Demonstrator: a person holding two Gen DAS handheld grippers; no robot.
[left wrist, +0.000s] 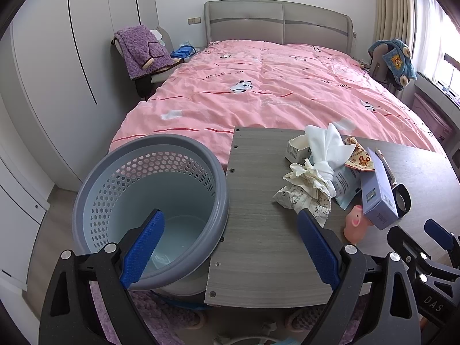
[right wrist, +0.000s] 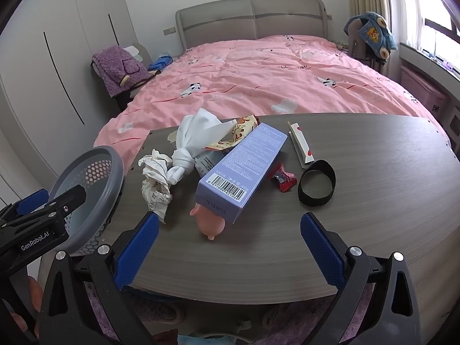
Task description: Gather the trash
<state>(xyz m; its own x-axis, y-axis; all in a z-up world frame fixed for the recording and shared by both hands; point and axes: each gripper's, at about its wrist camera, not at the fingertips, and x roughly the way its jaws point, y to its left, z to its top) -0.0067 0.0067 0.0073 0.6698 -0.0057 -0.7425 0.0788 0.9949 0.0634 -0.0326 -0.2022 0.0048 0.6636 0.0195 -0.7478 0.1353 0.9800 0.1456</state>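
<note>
Left gripper (left wrist: 230, 247): your jaws stand wide and hold nothing; the left pad hangs over the basket mouth, the right pad over the table edge.
Right gripper (right wrist: 228, 247): your jaws are spread wide, empty, above the near table edge.
Table (right wrist: 373, 201): grey wood-grain top, under and ahead of both tools.
Basket (left wrist: 138, 178): blue-grey, perforated wall, touching the table's left edge, directly beneath your left pad; something pale lies at its bottom, and I cannot tell what.
Pink toy (right wrist: 211, 222): just ahead of your right gripper between its pads, partly under the box.
Purple box (right wrist: 244, 169): lies tilted on the toy, barcode end nearest you.
Crumpled paper (right wrist: 156, 181): ahead and left of your right gripper, touching the knotted cloth.
White knotted cloth (right wrist: 195, 141): beyond the paper, on the heap.
Red wrapper (right wrist: 283, 179): ahead, just right of the box.
Black band (right wrist: 316, 184): a ring lying flat, beside the wrapper.
Snack wrapper (right wrist: 238, 129): behind the cloth.
Bed (right wrist: 258, 80): pink cover, far beyond the table.
</note>
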